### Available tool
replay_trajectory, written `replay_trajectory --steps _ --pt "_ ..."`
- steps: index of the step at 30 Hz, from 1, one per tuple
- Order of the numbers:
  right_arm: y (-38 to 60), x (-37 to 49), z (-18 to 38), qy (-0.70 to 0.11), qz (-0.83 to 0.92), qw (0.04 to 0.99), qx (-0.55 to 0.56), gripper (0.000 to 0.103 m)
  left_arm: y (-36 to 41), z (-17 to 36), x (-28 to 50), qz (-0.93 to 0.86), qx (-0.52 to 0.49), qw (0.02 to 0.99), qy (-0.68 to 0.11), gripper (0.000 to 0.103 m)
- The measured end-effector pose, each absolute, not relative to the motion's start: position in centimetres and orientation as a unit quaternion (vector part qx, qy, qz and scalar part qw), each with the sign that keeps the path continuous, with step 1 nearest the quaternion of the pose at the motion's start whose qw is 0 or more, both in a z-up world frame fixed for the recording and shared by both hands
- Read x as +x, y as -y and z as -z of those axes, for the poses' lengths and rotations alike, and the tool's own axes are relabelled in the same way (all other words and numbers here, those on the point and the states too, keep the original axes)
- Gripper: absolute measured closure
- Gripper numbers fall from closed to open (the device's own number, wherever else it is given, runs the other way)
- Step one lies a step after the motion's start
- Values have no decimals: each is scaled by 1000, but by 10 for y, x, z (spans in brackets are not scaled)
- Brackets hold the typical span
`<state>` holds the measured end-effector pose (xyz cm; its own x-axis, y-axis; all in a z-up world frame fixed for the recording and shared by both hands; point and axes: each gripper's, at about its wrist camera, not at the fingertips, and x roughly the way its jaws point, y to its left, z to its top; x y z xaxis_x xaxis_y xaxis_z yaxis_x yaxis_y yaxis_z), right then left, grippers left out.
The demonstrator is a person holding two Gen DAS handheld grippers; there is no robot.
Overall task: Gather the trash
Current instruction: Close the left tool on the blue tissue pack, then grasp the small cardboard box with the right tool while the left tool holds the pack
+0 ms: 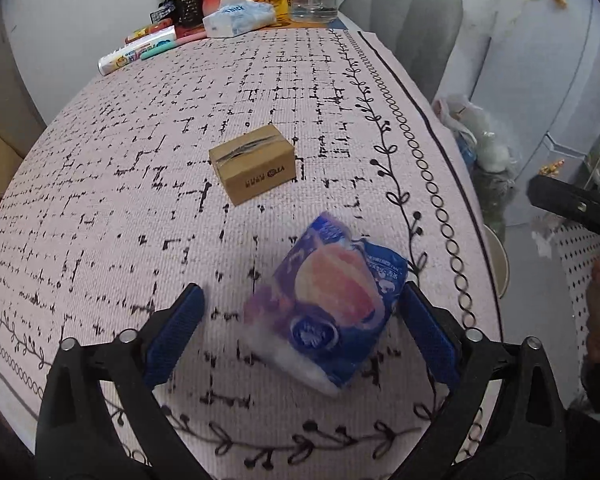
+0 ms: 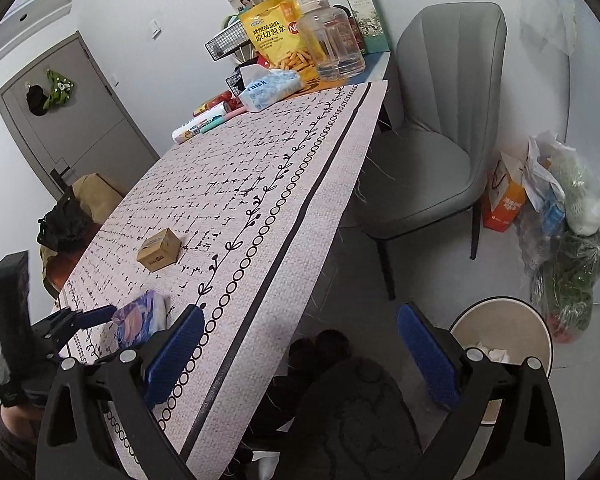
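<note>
Blue-padded left tongs (image 1: 300,332) stand wide apart over the surface (image 1: 100,200), and we see the purple-and-orange wrapper (image 1: 328,308) lying between their pads. The wrapper rests on the patterned cloth; its right edge sits just beside the right pad (image 1: 428,336), and we cannot tell whether the two touch. The left pad is well apart from it. The wrapper is motion-blurred in the left wrist view.

At 11 o'clock from the wrapper, a small cardboard box (image 1: 254,164) stands on the cloth, taped along its top, apart from both pads.

In the right wrist view we hold the right tongs (image 2: 298,354) spread wide, with nothing between them. They hang beyond the surface edge, over the floor. A round trash bin (image 2: 500,336) stands on the floor at 3 o'clock from them, partly behind the right pad, with white scraps visible inside. The same view shows the left tongs (image 2: 112,320) at 9 o'clock, with the wrapper (image 2: 140,318) against them, and the box (image 2: 159,250) farther up the cloth.

At the far end of the surface, at 12 o'clock, we note a yellow snack bag (image 2: 280,36), a clear jar (image 2: 334,42) and a tissue pack (image 2: 270,90). A grey chair (image 2: 436,132) stands beside the surface at 2 o'clock.
</note>
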<state>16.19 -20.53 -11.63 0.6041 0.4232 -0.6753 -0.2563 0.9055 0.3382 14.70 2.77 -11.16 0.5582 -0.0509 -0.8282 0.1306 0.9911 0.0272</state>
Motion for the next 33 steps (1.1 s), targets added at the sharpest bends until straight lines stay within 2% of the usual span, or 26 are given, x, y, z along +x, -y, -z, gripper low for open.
replay_trajectory --steps 2,4,10,13,25,33 --pt "206 162 117 -403 -191 889 103 8 -29 111 148 49 37 887 -458 24" --pt "205 163 117 -405 -190 889 100 8 -33 107 146 43 33 892 -449 51" --pt "188 166 110 -401 -199 890 81 8 -60 105 135 24 -33 898 -438 70" --pt "172 167 105 -398 -211 890 70 8 -77 101 128 5 -60 902 -427 73" --pt "76 181 94 -404 -266 875 -1 8 -151 91 104 -77 -150 911 -376 73" --pt "16 198 100 -418 -284 862 -42 15 -181 91 101 -101 -177 911 -359 73"
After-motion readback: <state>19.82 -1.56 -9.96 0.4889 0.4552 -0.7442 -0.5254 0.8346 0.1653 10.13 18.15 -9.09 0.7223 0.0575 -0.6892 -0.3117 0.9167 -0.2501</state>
